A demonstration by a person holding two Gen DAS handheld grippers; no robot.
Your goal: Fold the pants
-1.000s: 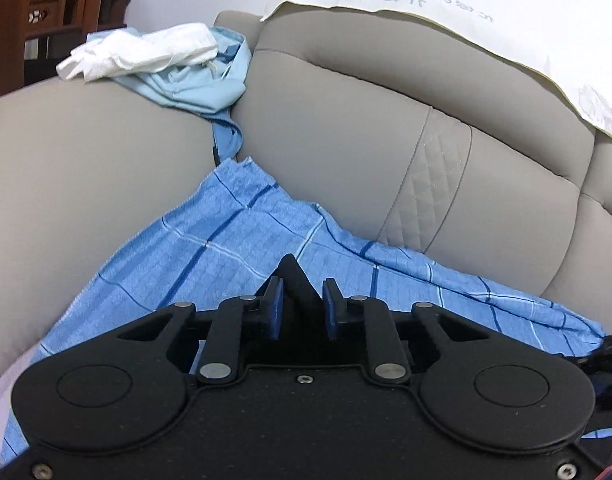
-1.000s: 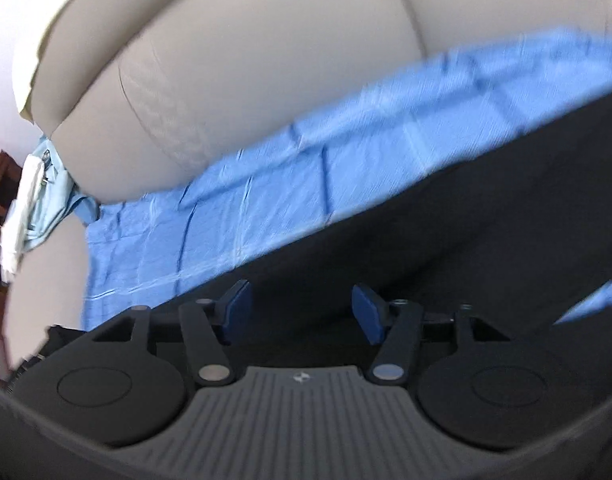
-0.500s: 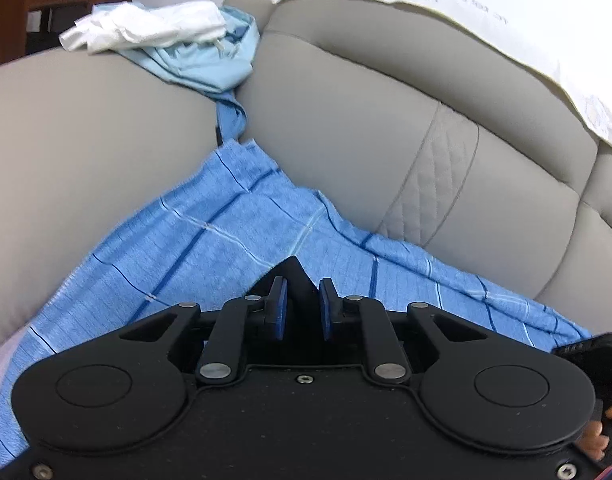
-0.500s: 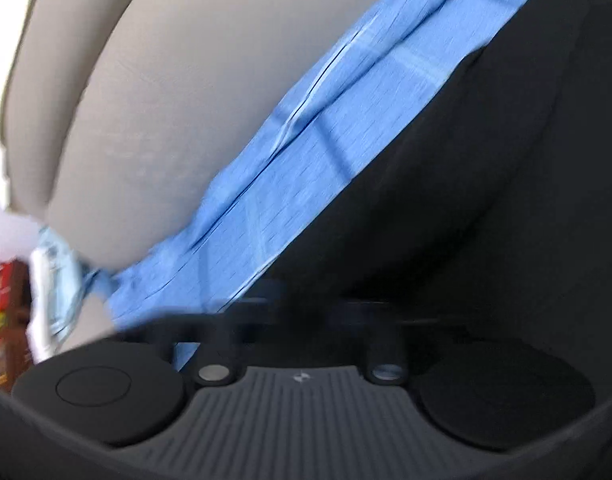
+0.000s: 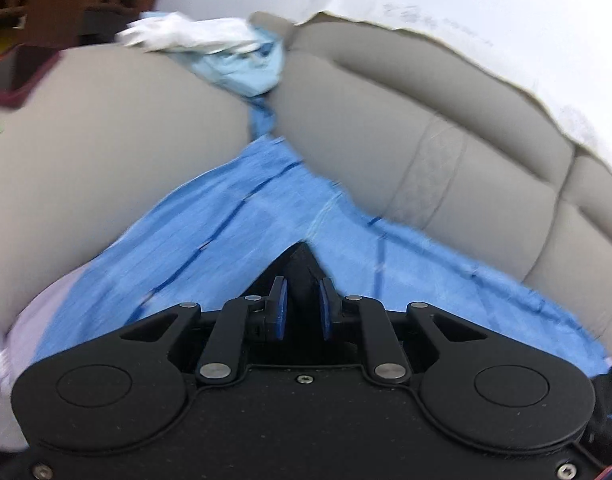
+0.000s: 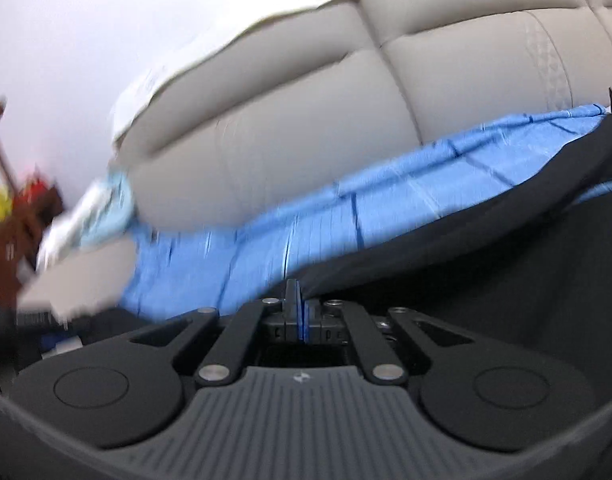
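Black fabric, the pants [image 6: 486,280], fills the lower right of the right wrist view and runs up toward the right edge, lying over a blue checked cloth [image 6: 386,196] spread on the grey sofa [image 6: 306,112]. In the left wrist view only a dark peak of the pants shows, at lower centre, rising between the blue pads.

The left gripper [image 5: 300,312] is clenched on that peak of black fabric: its pads stand a little apart with the bunched cloth pressed between them. The right gripper [image 6: 296,312] has its pads together at lower centre, right at the hem of the black fabric. A thin edge seems pinched there, but blur keeps me from being sure it holds anything.

Judging by this, the step in hand is the carry of a fold: both grippers have taken hold along one edge and the garment is ready to be drawn over itself. The next move calls for both hands to travel together at even height, keeping the edge taut so it lands square, without dragging the blue cloth beneath.

Pale crumpled clothes [image 5: 210,40] lie at the upper left, on the sofa arm.
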